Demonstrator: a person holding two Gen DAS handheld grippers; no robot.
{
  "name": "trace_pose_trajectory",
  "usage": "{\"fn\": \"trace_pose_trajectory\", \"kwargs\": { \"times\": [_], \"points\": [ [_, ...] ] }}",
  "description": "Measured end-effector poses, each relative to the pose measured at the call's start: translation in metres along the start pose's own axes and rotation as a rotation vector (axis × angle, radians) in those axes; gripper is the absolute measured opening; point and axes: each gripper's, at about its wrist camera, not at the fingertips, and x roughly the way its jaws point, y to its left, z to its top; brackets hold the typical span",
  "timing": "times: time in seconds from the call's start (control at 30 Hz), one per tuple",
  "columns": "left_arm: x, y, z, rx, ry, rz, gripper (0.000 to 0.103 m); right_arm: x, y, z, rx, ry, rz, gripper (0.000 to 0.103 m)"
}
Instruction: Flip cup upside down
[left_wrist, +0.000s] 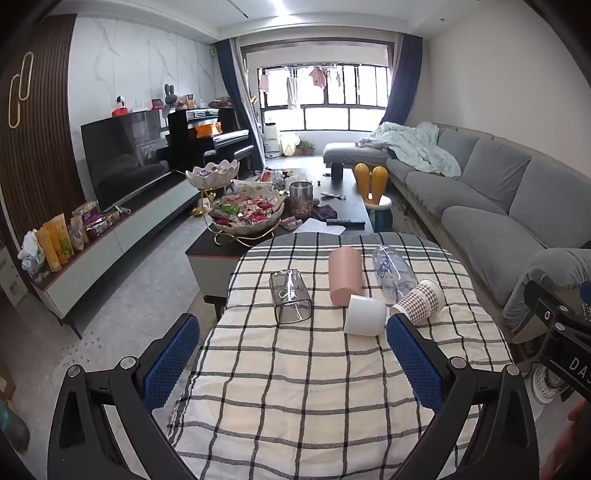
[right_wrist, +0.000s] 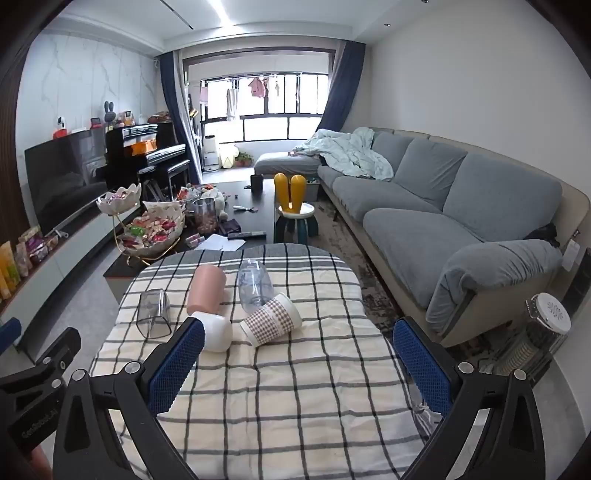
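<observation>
A: Left wrist view?
B: Five cups lay tipped over and empty on the checked counter (left_wrist: 332, 387): a clear square cup (left_wrist: 290, 297), pink cup (left_wrist: 346, 275), white cup (left_wrist: 365, 315), patterned paper cup (left_wrist: 419, 301), clear bottle-like cup (left_wrist: 391, 271). The near cloth was bare. The left tool (left_wrist: 291, 365) gaped wide, holding nothing.
A: Right wrist view?
B: The same cluster lay mid-counter; the right tool (right_wrist: 297, 369) was spread, empty, one pad overlapping the white cup (right_wrist: 218, 334).

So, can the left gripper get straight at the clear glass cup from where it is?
Probably yes. The left gripper is open above bare checked cloth, and the clear glass cup lies on its side just ahead with nothing between; the white cup sits off to the right.
</observation>
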Motion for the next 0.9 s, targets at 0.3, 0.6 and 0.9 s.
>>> {"fn": "trace_pose_trajectory", "kwargs": {
  "times": [0.3, 0.6, 0.9],
  "points": [
    [0.002, -0.007, 0.001, 0.005, 0.008, -0.002, 0.103, 0.000, 0.000, 0.000, 0.005, 0.000, 0.004, 0.103],
    [-0.001, -0.002, 0.001, -0.001, 0.002, -0.009, 0.103, 0.000, 0.000, 0.000, 0.005, -0.003, 0.003, 0.103],
    [-0.002, -0.003, 0.002, -0.003, 0.002, -0.010, 0.103, 0.000, 0.000, 0.000, 0.005, -0.003, 0.003, 0.103]
  ]
}}
